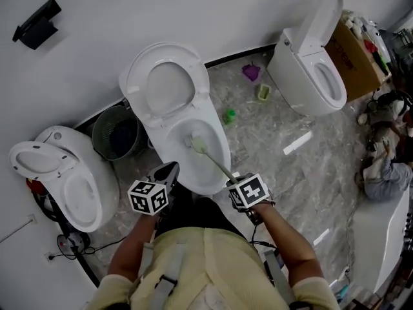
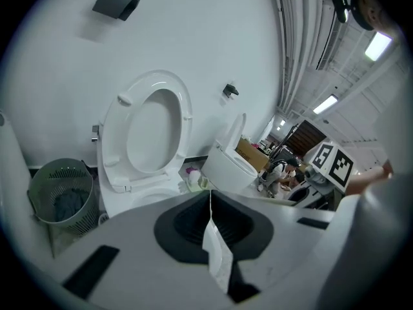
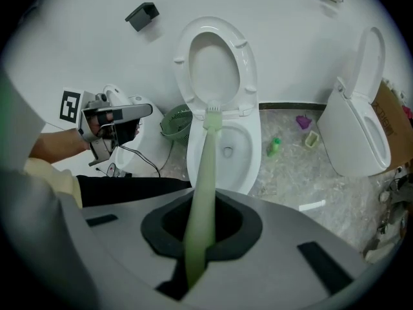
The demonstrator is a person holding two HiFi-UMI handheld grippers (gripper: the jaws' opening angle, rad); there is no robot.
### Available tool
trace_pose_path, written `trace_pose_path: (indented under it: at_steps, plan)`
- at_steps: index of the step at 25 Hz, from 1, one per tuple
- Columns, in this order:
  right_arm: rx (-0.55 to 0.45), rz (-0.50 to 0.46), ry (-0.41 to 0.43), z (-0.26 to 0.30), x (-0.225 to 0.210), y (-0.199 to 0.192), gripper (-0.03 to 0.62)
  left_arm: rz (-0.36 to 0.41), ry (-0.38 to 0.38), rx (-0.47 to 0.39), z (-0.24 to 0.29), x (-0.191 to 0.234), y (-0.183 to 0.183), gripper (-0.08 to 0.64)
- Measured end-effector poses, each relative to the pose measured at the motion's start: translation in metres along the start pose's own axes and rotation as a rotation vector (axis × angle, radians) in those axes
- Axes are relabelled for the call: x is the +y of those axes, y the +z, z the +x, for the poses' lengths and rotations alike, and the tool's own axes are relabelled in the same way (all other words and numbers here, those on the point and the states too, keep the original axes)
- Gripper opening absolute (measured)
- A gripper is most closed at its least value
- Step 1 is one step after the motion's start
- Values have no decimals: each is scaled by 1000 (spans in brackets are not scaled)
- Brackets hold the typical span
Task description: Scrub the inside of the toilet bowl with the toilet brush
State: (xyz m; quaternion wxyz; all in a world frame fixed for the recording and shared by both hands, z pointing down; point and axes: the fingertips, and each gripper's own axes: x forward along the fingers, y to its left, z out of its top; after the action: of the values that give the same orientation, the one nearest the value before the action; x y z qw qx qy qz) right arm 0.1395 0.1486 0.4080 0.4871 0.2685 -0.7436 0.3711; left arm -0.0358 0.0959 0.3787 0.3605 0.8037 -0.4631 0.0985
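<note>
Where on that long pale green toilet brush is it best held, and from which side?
Take the pale green toilet brush by the top end of its thin straight handle, coming from the front of the white toilet bowl. Its bristle head sits down in the bowl and the handle slopes up towards the person; the right gripper has its jaws shut there.

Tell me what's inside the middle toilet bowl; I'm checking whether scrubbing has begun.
The toilet brush in the right gripper has its head inside; the bowl surface beneath is hidden.
</note>
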Motion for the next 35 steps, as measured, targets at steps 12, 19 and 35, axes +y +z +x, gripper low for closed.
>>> trace_pose_path:
  at_steps: [12,19,35]
  plan:
    - [-120,12,5,-42,-2,12,28,78,-22,36,-21,-27,7,15]
    - [-199,37,3,-55,0,19,28,101,-52,58,-22,-41,7,15]
    - [-300,53,17,-81,11,25,28,114,-110,36,-17,-68,13,15]
